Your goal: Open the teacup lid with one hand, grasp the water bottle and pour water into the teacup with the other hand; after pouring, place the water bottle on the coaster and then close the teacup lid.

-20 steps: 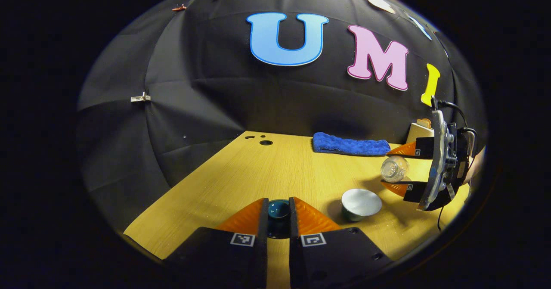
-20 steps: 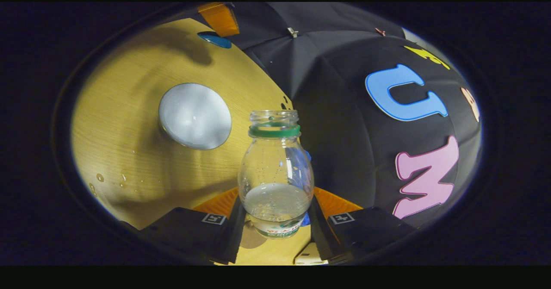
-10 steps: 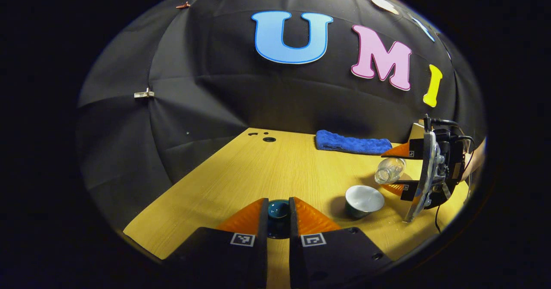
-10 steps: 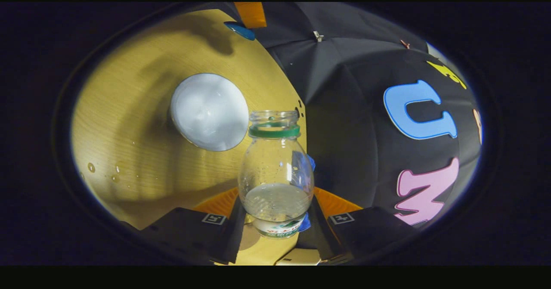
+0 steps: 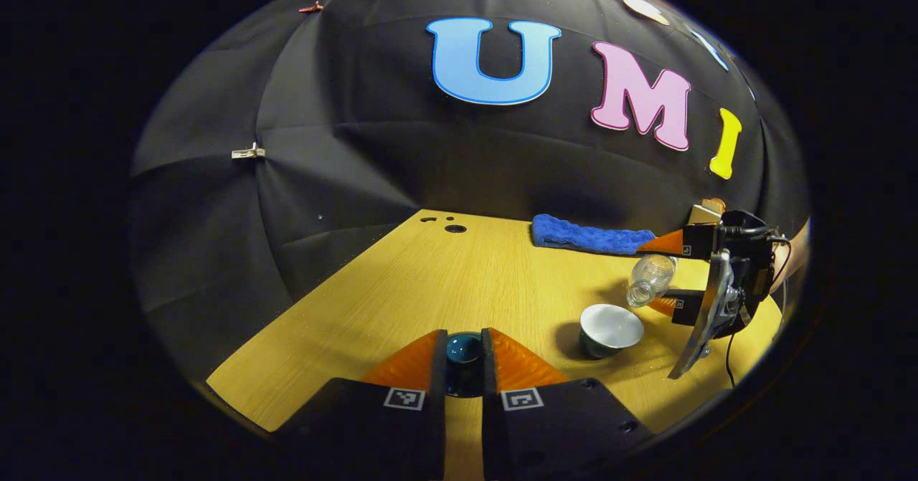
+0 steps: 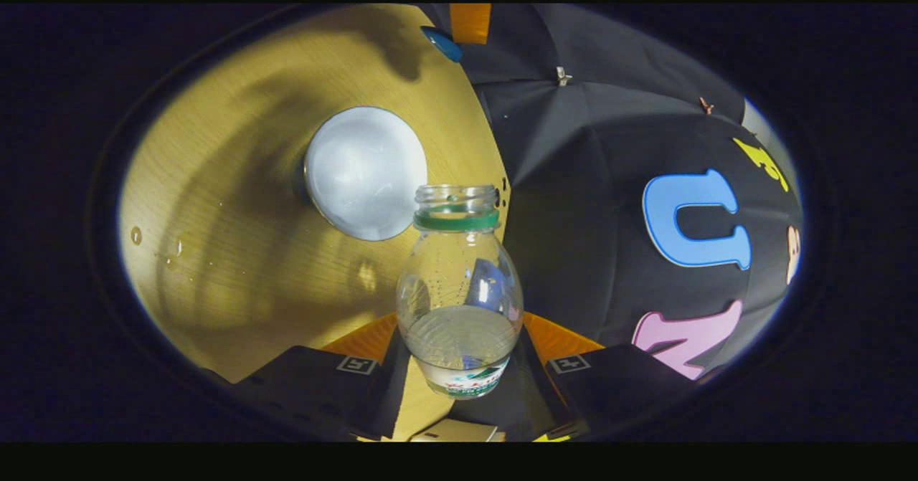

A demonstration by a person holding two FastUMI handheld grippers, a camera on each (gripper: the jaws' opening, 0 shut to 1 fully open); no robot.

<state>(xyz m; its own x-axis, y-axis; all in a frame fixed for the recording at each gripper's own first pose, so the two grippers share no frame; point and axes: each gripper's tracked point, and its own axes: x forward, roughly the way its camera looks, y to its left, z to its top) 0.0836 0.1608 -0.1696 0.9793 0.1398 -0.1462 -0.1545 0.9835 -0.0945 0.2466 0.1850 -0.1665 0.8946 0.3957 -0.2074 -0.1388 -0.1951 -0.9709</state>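
two grippers are at work around the teacup (image 5: 610,328), which stands open on the wooden surface (image 5: 445,287) and serves as the landmark. the left gripper (image 5: 463,358) sits well to the left of the teacup with its jaws closed tight on the dark teacup lid (image 5: 464,349), holding it clear of the cup. the right gripper (image 6: 459,355), seen in the left gripper view just right of the teacup (image 5: 663,272), has its jaws clamped on the lower body of the water bottle (image 6: 459,291). the bottle is uncapped and tipped over, its mouth aimed toward the teacup's rim; in the right gripper view the mouth sits just beside the pale inside of the cup (image 6: 364,171). water lies low in the bottle, and i cannot make out a stream leaving it. a blue cloth (image 5: 584,237) lies behind the teacup by the wall.

by my reading the pouring step is in hand. next the bottle wants more tilt with its mouth kept over the teacup, and the lid held aside. a few droplets on the surface (image 6: 154,248) near the teacup suggest spill risk.
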